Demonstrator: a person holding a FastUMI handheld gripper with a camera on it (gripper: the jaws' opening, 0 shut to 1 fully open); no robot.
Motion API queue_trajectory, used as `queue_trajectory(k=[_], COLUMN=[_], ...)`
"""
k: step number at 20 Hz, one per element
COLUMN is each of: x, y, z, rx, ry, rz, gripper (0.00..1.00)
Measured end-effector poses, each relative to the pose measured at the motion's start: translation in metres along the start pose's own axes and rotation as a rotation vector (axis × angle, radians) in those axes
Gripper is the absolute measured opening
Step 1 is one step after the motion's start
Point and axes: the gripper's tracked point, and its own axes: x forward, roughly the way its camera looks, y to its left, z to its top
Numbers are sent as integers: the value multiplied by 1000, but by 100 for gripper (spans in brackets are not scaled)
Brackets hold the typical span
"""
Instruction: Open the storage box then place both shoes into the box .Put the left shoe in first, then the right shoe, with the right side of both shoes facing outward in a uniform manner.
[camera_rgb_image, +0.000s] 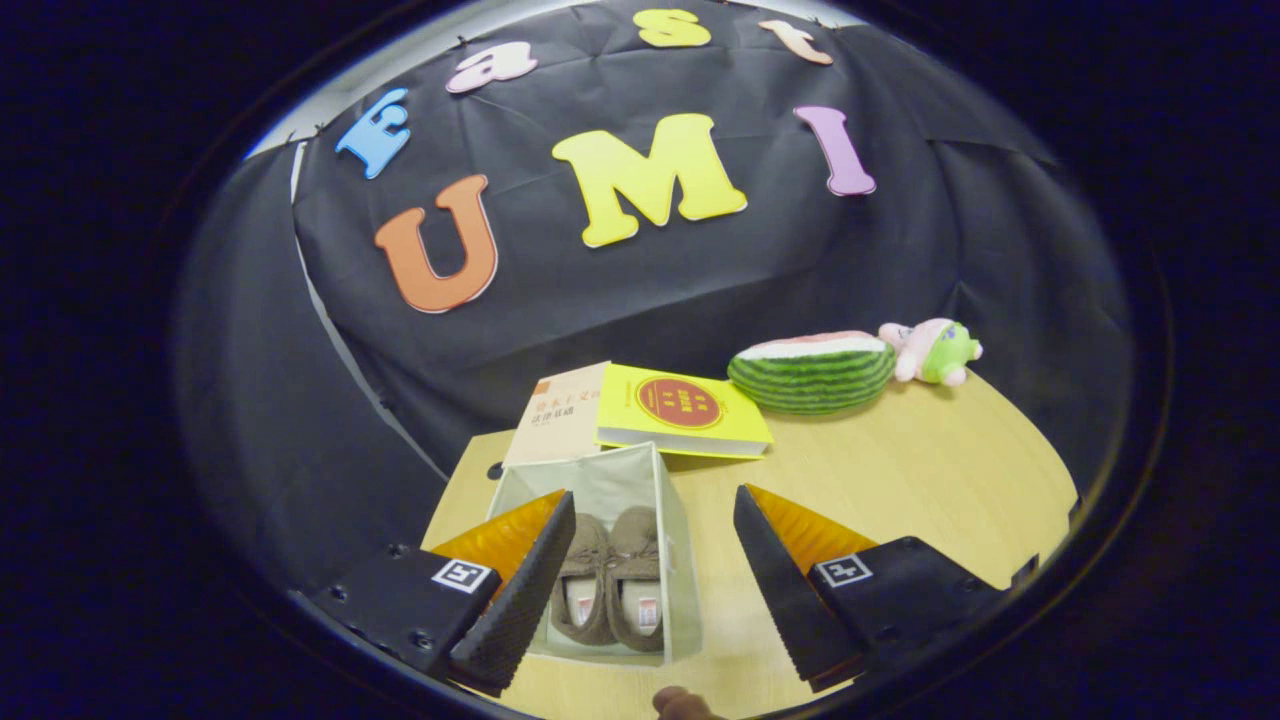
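Gripper (650, 580) spread wide, holding nothing, raised above surface (900, 470). Box (610, 545) open between fingers, nearer the left finger; both shoes (610, 585) inside, side by side. Books (640, 415) just beyond.

Yellow book (684, 412) with a red round seal, its characters too small for me to read, pale book (556, 412) beneath it with a column of unreadable print, square black-and-white markers on my jaws, no legible words.
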Motion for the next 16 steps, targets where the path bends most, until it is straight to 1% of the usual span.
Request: queue_trajectory(k=[2, 5, 6, 8, 9, 12, 15, 16], x=[-16, -45, -56, -76, -87, -120, -150, -160], y=[1, 10, 13, 28, 27, 23, 24, 20], z=[10, 26, 32, 39, 41, 49, 50, 53], rx=[-29, -86, -106, -129, -146, -191, -223, -238], ry=[-44, -140, -171, -225, -244, -295, -340, -364], rz=[1, 30, 42, 98, 103, 55, 64, 48], gripper=[100, 100, 100, 100, 100, 100, 100, 100])
